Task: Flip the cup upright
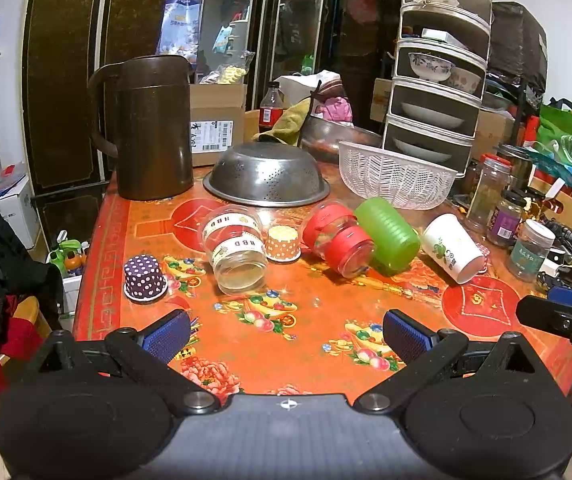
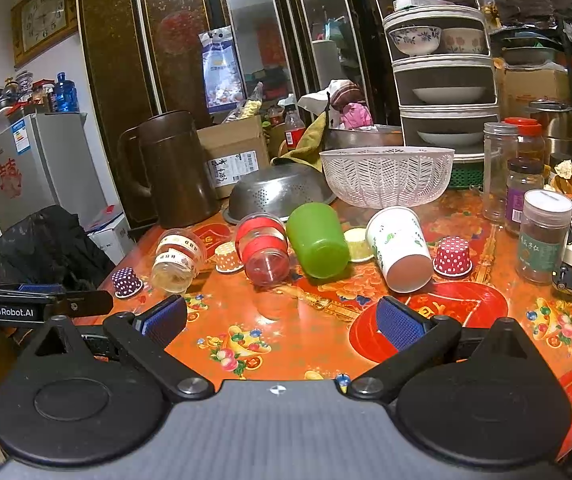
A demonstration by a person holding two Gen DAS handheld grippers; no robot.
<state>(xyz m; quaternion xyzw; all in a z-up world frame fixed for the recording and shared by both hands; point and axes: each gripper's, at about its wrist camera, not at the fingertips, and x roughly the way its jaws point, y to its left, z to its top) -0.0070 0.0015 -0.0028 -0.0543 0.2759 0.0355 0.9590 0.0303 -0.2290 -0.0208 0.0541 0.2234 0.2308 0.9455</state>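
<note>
Your desk (image 1: 306, 320) wears an orange-red cloth printed with flowers and fruit, in a crowded room with dark cabinets behind.

Nearest you, the left claw (image 1: 286, 334) hovers over the near edge, its two blue pads spread wide with nothing between them. The right claw (image 2: 278, 320) does the same beside it, jaws wide and empty.

Beyond them four cups lie tipped on their sides in a row:
- a clear cup (image 1: 236, 250) with gold bands, furthest left
- a clear cup with red bands (image 1: 338, 240), touching its neighbour
- a green cup (image 1: 388, 234)
- a white paper cup (image 1: 452, 248) with a leaf print, furthest right, its mouth toward you

Four small dotted baking cups stand mouth-down among them: a purple one (image 1: 145, 278) at the left, an orange one (image 1: 283, 243) between the two clear cups, a pale yellow one (image 2: 358, 244) behind the green cup, and a red one (image 2: 452, 256) just right of the paper cup.

Further back you see one overturned steel colander (image 1: 266, 180), one white plastic basket (image 1: 396, 174), one brown jug (image 1: 150, 128), and several jars (image 1: 490, 188) along the right edge.
</note>
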